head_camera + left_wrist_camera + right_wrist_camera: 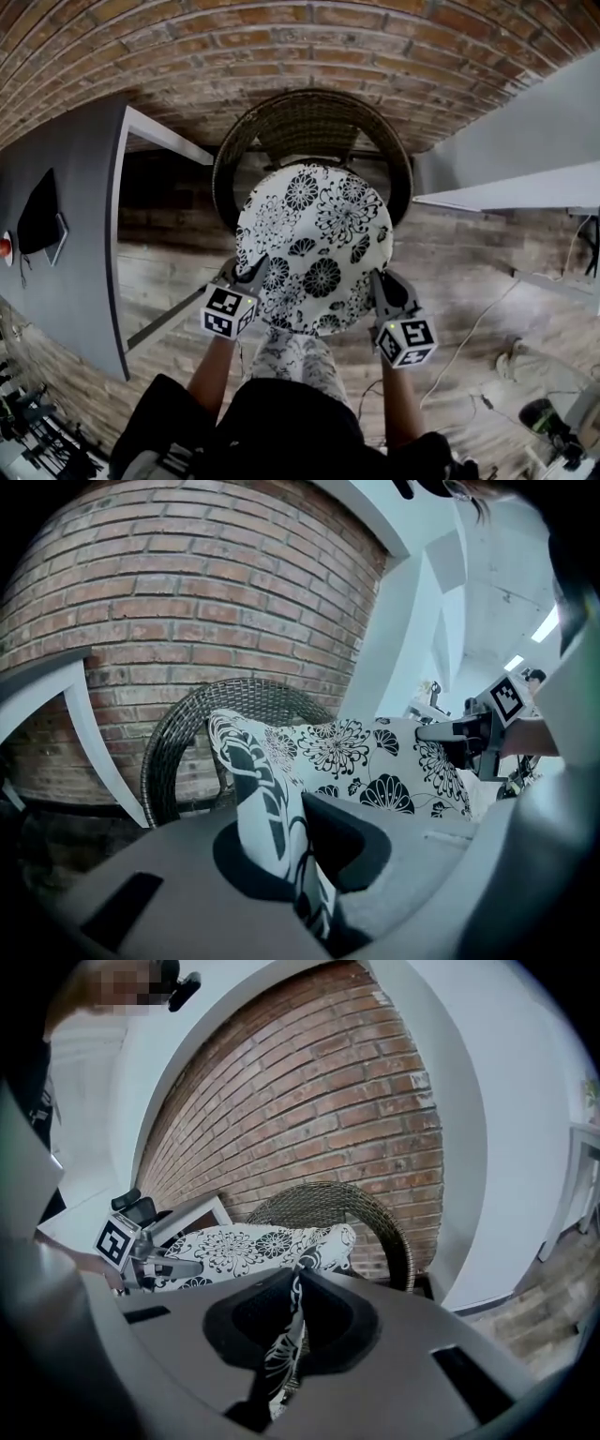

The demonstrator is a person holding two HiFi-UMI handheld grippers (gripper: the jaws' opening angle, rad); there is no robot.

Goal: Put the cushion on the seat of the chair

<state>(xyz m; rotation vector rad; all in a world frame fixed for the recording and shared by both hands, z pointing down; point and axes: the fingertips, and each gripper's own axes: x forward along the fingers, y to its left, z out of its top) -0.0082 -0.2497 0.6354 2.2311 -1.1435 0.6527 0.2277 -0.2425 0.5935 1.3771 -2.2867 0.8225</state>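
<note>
An office or studio interior is suggested. A bare brick wall [281, 47] is seen at the far side, a wicker chair [309, 122] is set before it, a plank floor [469, 253] is laid, a grey surface [75, 272] stands left, and cables [466, 342] are trailed right.

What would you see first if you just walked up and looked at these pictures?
The big white cushion with black flowers, held up in the middle of the head view, with the left gripper and the right gripper each clamped on its near edge. Just beyond it stands a round dark wicker chair against a red-brown brick wall.
</note>
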